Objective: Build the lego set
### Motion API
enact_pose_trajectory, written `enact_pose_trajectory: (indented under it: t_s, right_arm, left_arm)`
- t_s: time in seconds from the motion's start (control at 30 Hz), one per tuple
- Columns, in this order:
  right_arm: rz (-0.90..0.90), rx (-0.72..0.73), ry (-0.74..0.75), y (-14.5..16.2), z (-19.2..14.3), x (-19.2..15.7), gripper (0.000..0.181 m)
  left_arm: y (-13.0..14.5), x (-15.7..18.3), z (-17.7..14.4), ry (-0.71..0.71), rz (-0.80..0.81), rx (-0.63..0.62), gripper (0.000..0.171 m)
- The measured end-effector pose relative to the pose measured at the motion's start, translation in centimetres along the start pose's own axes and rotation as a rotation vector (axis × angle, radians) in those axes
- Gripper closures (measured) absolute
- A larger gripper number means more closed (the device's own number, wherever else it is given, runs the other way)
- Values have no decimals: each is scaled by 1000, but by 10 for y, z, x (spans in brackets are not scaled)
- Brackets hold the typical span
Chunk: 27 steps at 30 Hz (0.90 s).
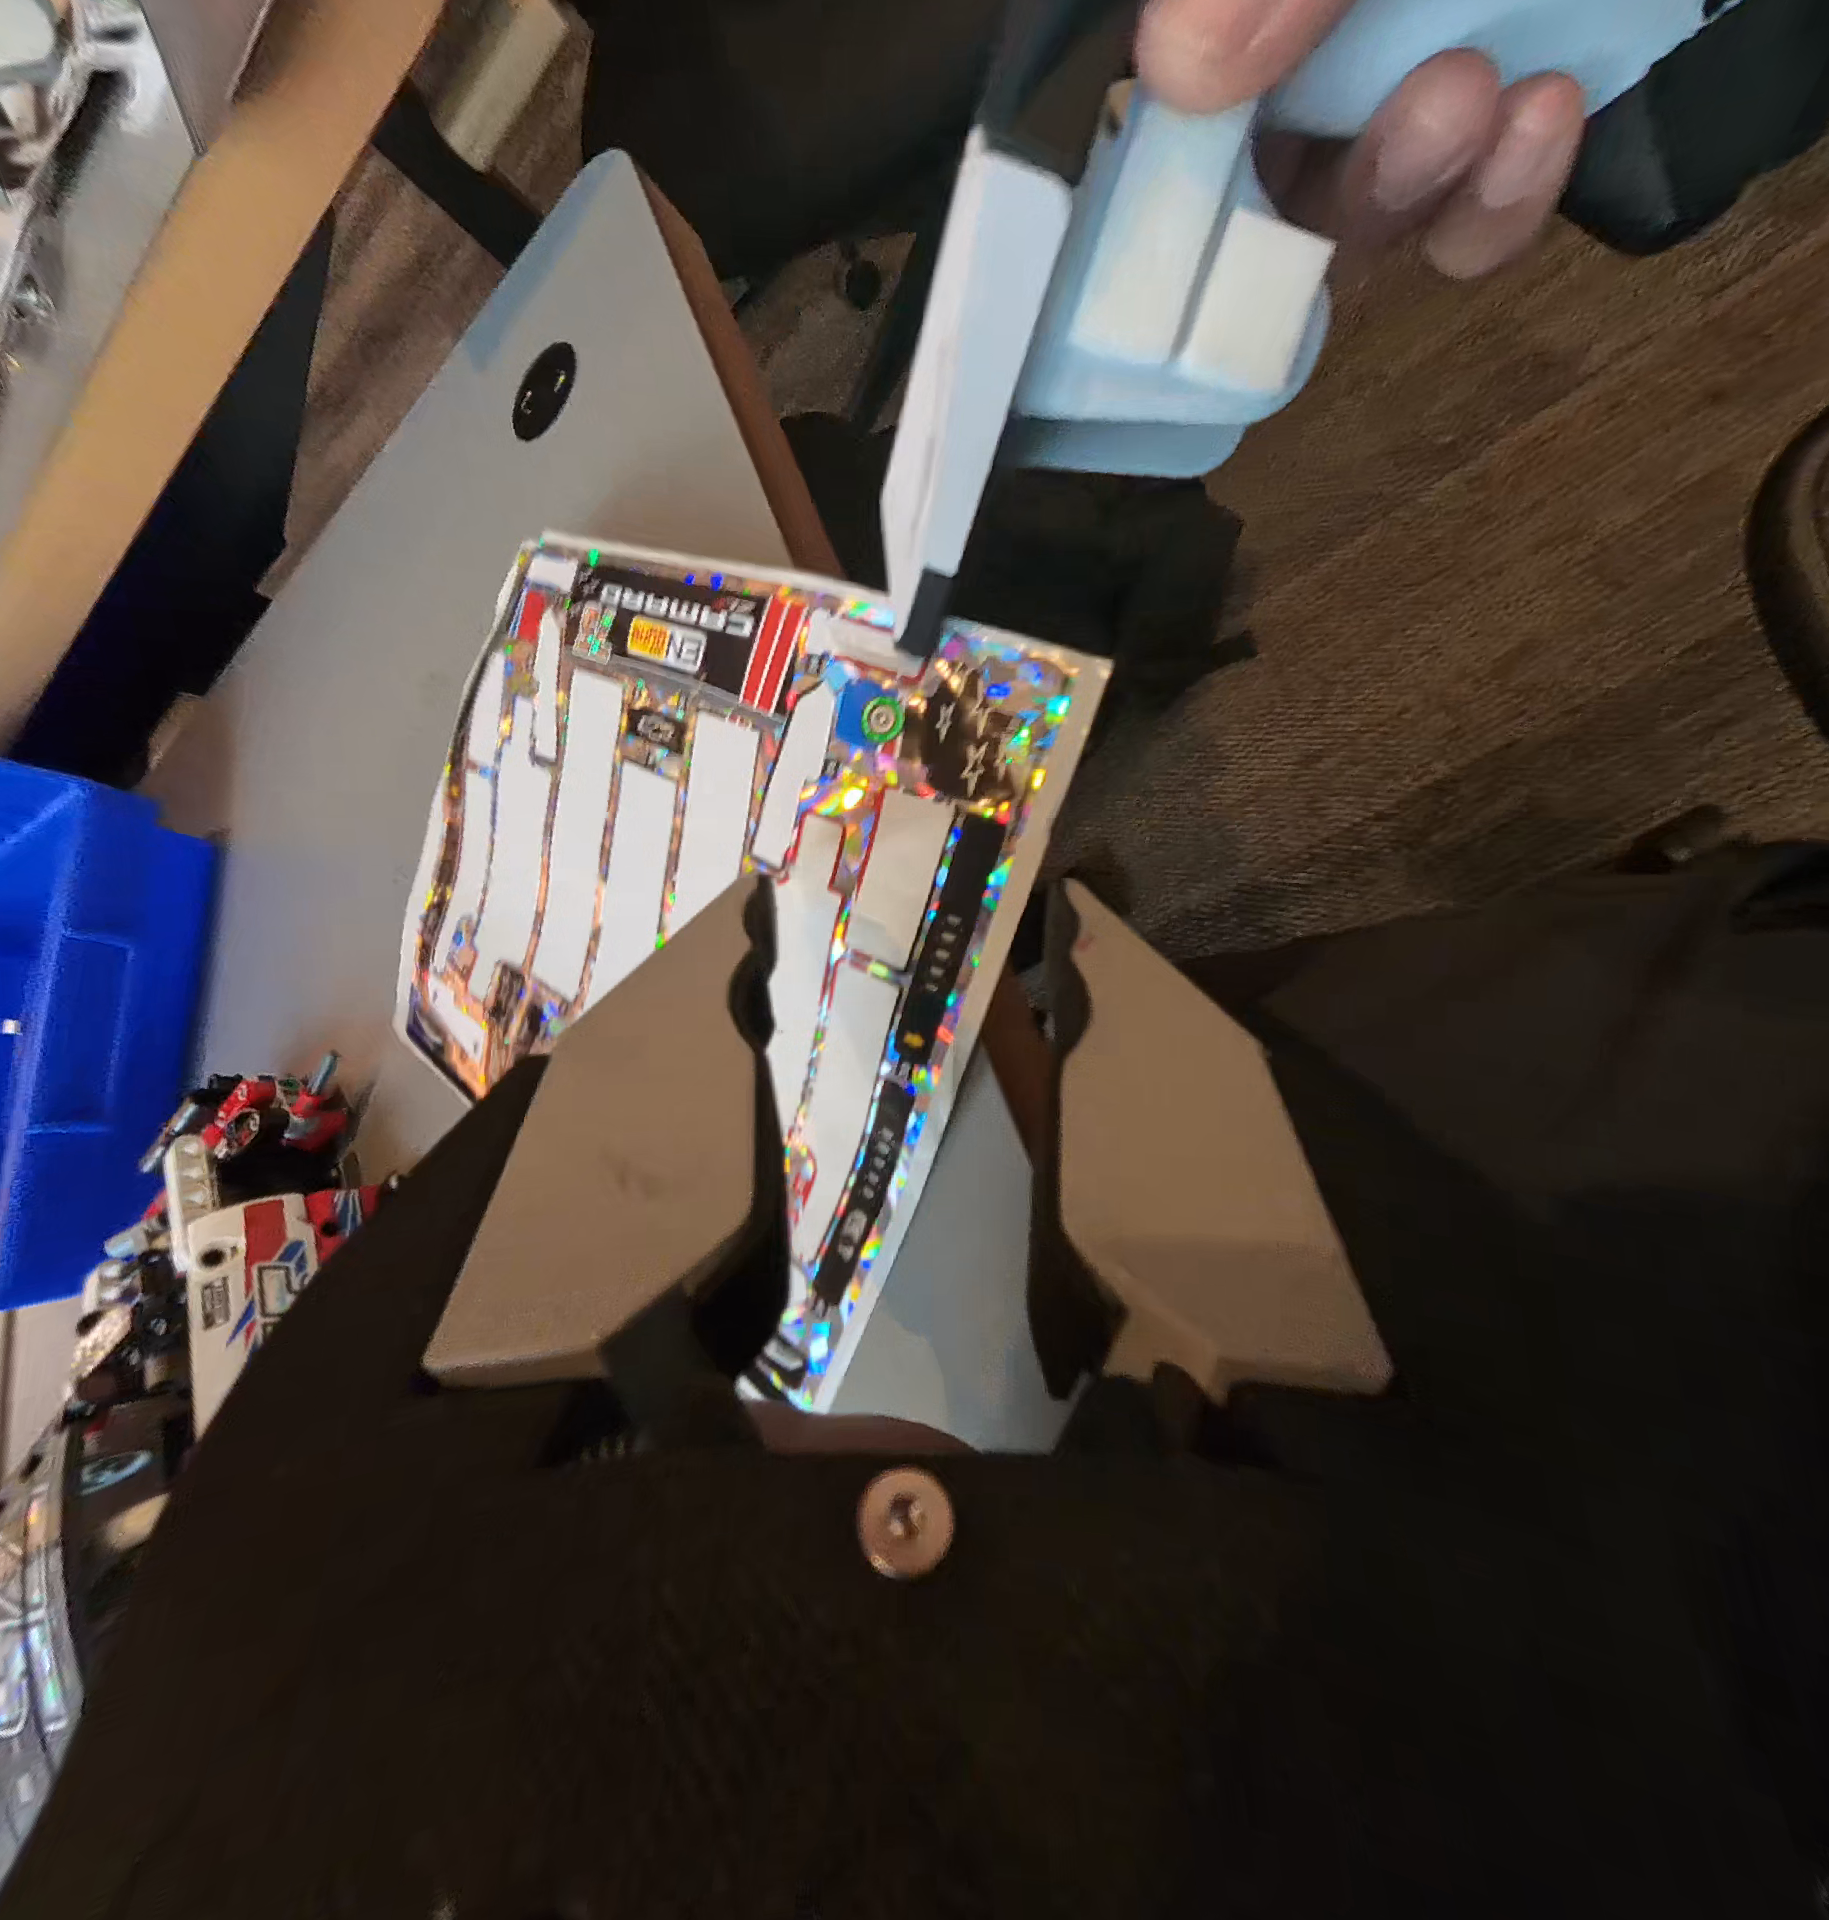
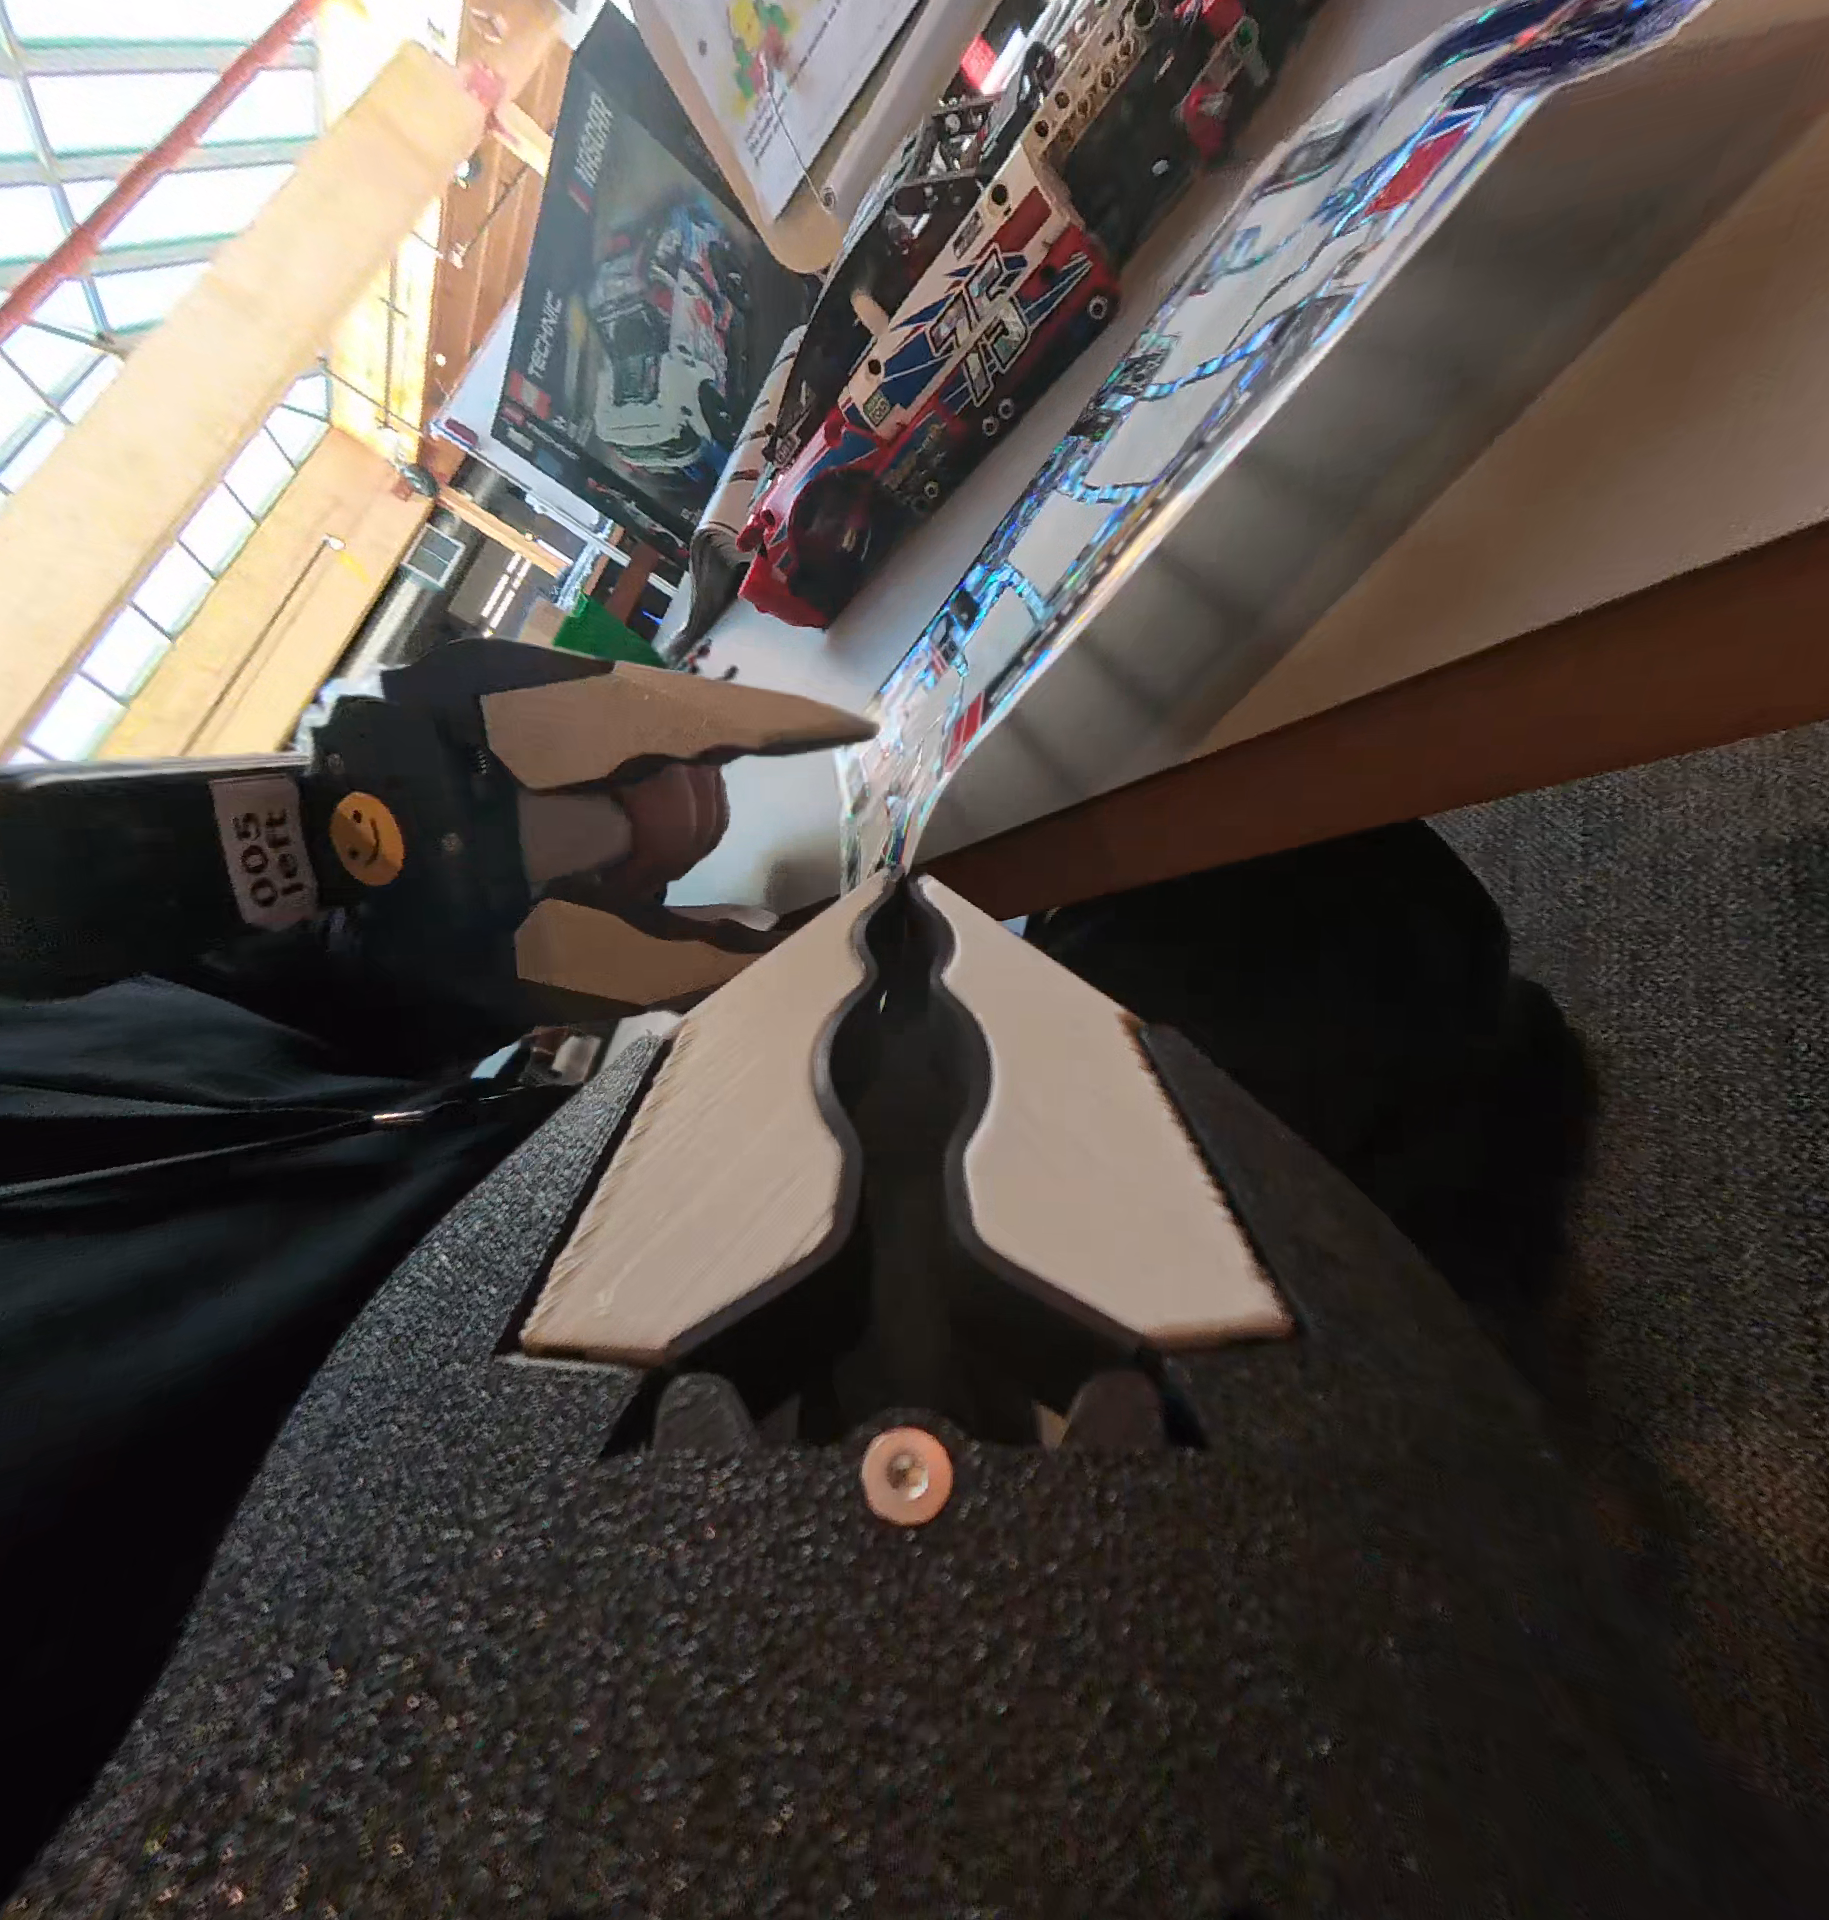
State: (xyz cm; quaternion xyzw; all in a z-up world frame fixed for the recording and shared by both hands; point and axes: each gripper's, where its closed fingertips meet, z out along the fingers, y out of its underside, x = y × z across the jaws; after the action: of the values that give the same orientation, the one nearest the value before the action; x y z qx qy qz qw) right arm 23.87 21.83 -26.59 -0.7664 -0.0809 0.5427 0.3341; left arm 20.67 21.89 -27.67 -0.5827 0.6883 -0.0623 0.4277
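Observation:
A holographic sticker sheet (image 1: 744,831) lies on the white table (image 1: 370,644), overhanging its near edge. My left gripper (image 1: 910,883) is open, one finger over the sheet, the other past the table edge. My right gripper (image 1: 918,629), held by a hand, comes down from above with its tip on the sheet's far corner. In the right wrist view my right gripper (image 2: 905,883) is shut on the sheet's edge (image 2: 1076,499), and the open left gripper (image 2: 816,821) sits to the left. The partly built red, white and blue lego car (image 2: 941,343) stands on the table; it also shows in the left wrist view (image 1: 245,1195).
A blue bin (image 1: 58,1039) stands left of the car. The set's box (image 2: 629,312) and an open instruction booklet (image 2: 785,83) lie beyond the car. The brown table edge (image 2: 1305,769) runs just ahead of my right gripper. Carpet floor (image 1: 1512,623) lies below. Across from one pair of fingers to the other is roughly 4 cm.

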Motion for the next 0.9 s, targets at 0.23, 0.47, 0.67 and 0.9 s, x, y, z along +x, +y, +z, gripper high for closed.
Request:
enact_pose_trajectory:
  t_s: [0.23,0.47,0.67,0.9]
  right_arm:
    - [-65,-57,67,5,6,5,181]
    - [-114,-89,71,3,15,6,181]
    - [-121,-39,-6,-6,17,-15,181]
    - [-77,-6,-85,-5,14,-29,181]
  left_arm:
    - [7,15,6,14,-73,-53,133]
    - [31,10,-44,27,-309,-28,124]
    - [27,6,-38,27,-232,-25,113]
    - [12,-12,-19,-286,181,-61,121]
